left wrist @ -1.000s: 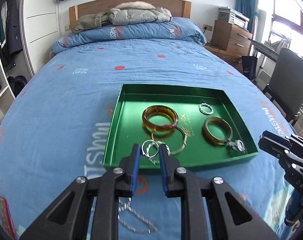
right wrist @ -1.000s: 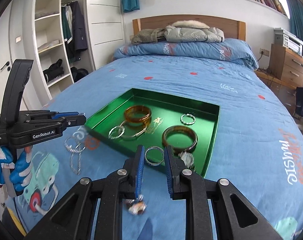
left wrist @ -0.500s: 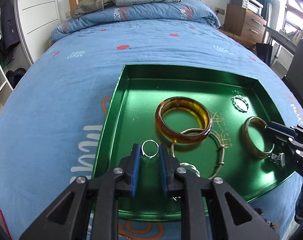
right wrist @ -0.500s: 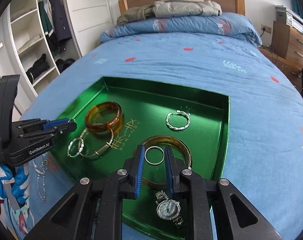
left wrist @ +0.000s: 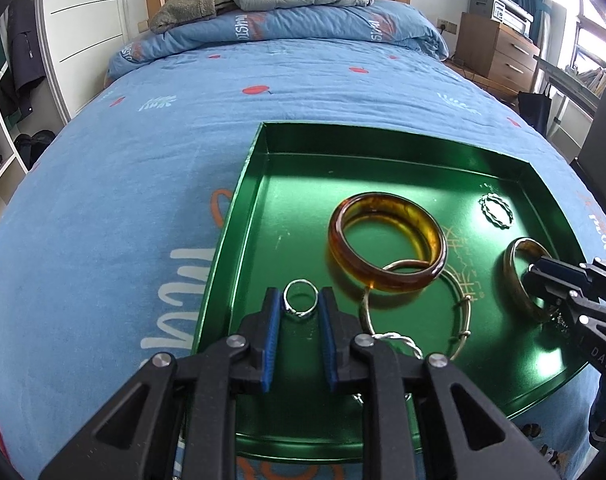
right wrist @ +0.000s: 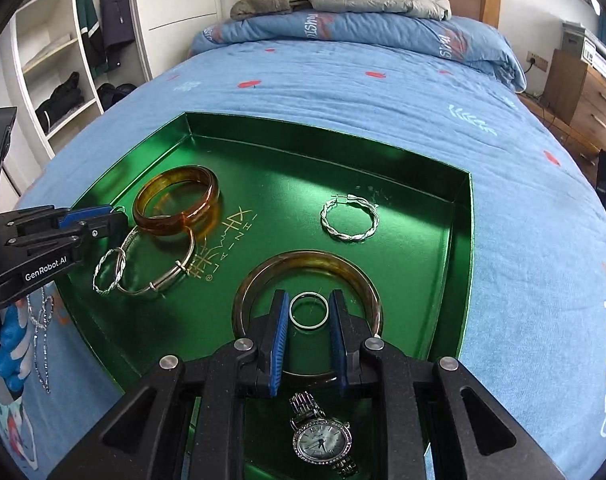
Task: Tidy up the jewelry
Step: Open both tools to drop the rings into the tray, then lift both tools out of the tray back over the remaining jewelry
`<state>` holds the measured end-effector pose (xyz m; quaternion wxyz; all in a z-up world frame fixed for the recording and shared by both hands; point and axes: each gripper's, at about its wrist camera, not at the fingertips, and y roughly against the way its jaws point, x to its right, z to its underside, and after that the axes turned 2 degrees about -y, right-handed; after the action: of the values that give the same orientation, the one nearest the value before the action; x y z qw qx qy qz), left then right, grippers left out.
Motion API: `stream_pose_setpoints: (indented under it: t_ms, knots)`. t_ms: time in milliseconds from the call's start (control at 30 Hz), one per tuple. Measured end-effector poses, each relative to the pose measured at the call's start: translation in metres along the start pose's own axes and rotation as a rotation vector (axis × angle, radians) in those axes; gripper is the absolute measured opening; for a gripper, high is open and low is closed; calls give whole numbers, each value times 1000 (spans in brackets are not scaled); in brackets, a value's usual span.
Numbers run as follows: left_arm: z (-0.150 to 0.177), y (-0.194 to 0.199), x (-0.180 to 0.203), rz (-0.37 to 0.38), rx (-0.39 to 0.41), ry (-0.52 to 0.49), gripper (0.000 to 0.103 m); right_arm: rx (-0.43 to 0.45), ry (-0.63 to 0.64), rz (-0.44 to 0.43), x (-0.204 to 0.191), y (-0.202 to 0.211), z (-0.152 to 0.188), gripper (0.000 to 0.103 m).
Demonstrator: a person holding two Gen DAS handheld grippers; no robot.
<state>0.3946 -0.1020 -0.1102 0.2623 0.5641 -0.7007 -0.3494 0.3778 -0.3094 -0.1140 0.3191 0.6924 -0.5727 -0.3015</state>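
- Left gripper [left wrist: 300, 314] pinches a small silver ring [left wrist: 300, 303] just over the green tray [left wrist: 239, 216], near its left wall.
- Right gripper [right wrist: 307, 316] clamps a plain silver band [right wrist: 308, 311] above the thin amber bangle [right wrist: 263, 276] in the tray.

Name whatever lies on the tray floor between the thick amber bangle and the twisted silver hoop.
Only bare green tray floor with gold printed characters separates the thick amber bangle from the twisted silver hoop, seen in the right wrist view.

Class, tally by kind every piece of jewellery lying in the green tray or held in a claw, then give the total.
Amber bangles: 2
Metal wire bangle: 1
Twisted silver hoops: 2
Finger rings: 2
Wristwatch: 1
Total: 8
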Motion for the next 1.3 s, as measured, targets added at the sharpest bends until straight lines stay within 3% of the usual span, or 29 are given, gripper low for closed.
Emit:
stream_pose_setpoints:
  t_ms: [533,733,867,1300]
  knots:
    - [1,24,4,-4,-10,-47,24,0,-61,16,1,22,-3,26]
    - [0,71,2,-8,44,-36,34,60,-88,23,-2,67,-1,31]
    - [10,109,0,-24,83,-20,35,103,-90,26,-8,105,9,34]
    - [85,220,14,-138,183,-31,36,180,-109,4,-45,205,77,35]
